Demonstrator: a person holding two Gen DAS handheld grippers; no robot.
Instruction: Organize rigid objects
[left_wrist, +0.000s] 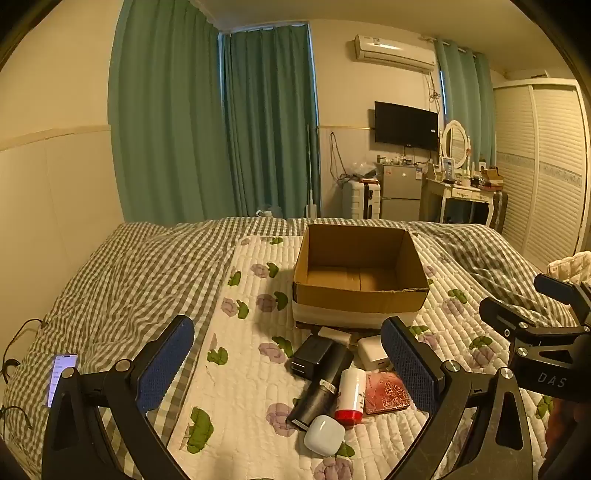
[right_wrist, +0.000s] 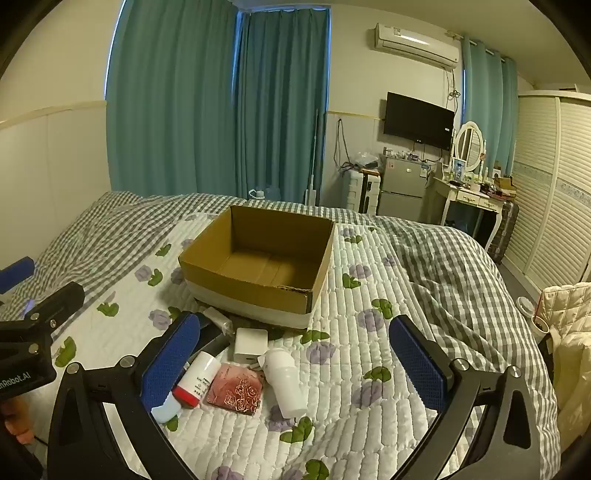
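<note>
Left wrist view: both the left gripper (left_wrist: 291, 369) and right gripper (right_wrist: 295, 365) hover spread apart, empty, with clutter between their fingers before a cardboard box (left_wrist: 360, 271).

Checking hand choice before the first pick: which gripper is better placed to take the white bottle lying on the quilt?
Probably the right gripper: its open fingers frame the white bottle, which lies unobstructed. In the left gripper's view the bottle is hidden, with the black cylinder and red-capped tube in front. The cardboard box is empty.
</note>
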